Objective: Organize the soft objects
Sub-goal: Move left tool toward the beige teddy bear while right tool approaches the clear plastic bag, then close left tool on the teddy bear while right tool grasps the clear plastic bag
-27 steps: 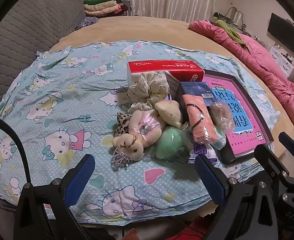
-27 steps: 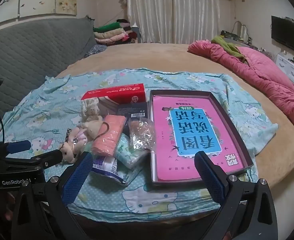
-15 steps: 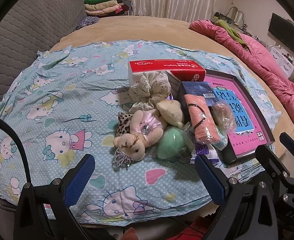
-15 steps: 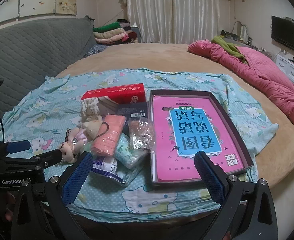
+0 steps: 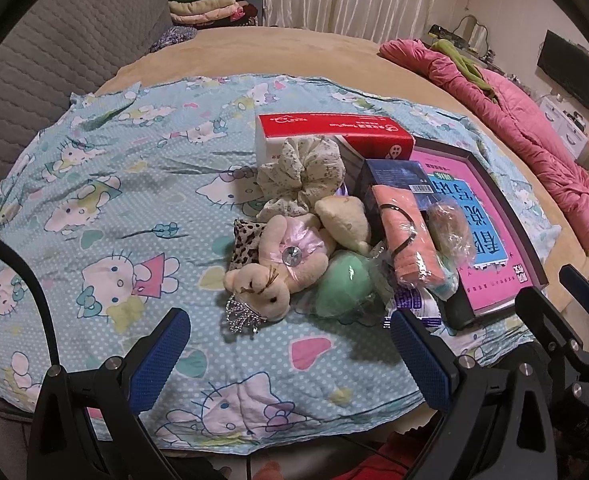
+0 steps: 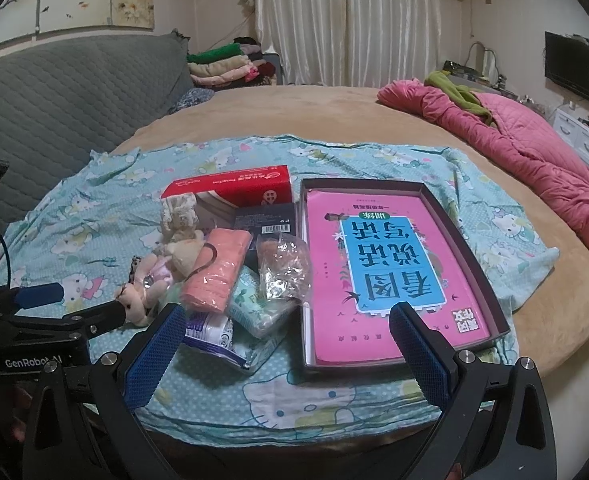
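A heap of soft things lies on the blue cartoon-cat cloth (image 5: 94,200): a beige plush doll (image 5: 278,264) with a silver crown, a floral scrunchie (image 5: 302,168), a mint-green ball (image 5: 342,284), a wrapped orange towel (image 5: 408,240) and a crinkly bag (image 6: 284,268). My left gripper (image 5: 290,352) hangs open just in front of the doll, nothing between its blue pads. My right gripper (image 6: 286,350) is open too, low over the cloth's near edge, between a tissue pack (image 6: 210,330) and a dark tray (image 6: 470,248) holding a pink book (image 6: 382,264).
A red tissue box (image 5: 334,132) and a dark blue carton (image 5: 394,176) stand behind the heap. A pink quilt (image 6: 514,136) lies at the right on the round tan bed (image 6: 294,108). A grey quilted headboard (image 6: 54,92) rises at the left, folded clothes (image 6: 222,66) behind.
Both grippers have barely shifted; the left wrist view has crept slightly nearer the heap. Nothing on the cloth has moved.
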`<state>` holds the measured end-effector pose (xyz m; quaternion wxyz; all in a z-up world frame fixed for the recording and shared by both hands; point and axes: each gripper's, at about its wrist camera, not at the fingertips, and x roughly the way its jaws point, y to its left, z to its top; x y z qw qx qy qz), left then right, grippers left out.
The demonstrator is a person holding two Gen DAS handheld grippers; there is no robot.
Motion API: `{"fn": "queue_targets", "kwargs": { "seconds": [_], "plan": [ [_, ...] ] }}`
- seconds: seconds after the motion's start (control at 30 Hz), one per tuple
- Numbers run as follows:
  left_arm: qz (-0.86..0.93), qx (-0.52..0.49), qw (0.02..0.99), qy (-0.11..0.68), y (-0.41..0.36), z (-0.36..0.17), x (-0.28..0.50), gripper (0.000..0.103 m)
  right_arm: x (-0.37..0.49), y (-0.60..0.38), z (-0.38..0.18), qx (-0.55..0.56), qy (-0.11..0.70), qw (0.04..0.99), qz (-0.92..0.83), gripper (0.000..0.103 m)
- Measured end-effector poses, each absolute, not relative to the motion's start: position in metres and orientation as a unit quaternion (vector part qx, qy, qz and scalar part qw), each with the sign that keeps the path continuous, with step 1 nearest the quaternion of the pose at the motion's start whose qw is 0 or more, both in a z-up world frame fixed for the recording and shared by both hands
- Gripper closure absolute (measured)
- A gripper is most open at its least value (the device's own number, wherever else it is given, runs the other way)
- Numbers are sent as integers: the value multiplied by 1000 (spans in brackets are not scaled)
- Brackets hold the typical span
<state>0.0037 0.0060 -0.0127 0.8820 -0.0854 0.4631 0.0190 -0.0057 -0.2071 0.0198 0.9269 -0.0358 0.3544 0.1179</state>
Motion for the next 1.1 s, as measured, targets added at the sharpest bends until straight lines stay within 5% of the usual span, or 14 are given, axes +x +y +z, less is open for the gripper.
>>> {"fn": "queue_targets", "kwargs": {
  "seconds": [0.57, 0.93, 1.1],
  "plan": [
    [-16, -143, 873, 466, 42, -34, 25, 3, 23, -218, 12, -20, 361, 927, 103, 2],
    [-62, -121, 845, 516, 36, -59, 59, 35, 55, -218, -4, -29, 378, 920, 102, 2],
    [-64, -111, 838, 530, 40, -68, 61, 39, 64, -222, -8, -32, 379, 919, 102, 2]
  ]
}}
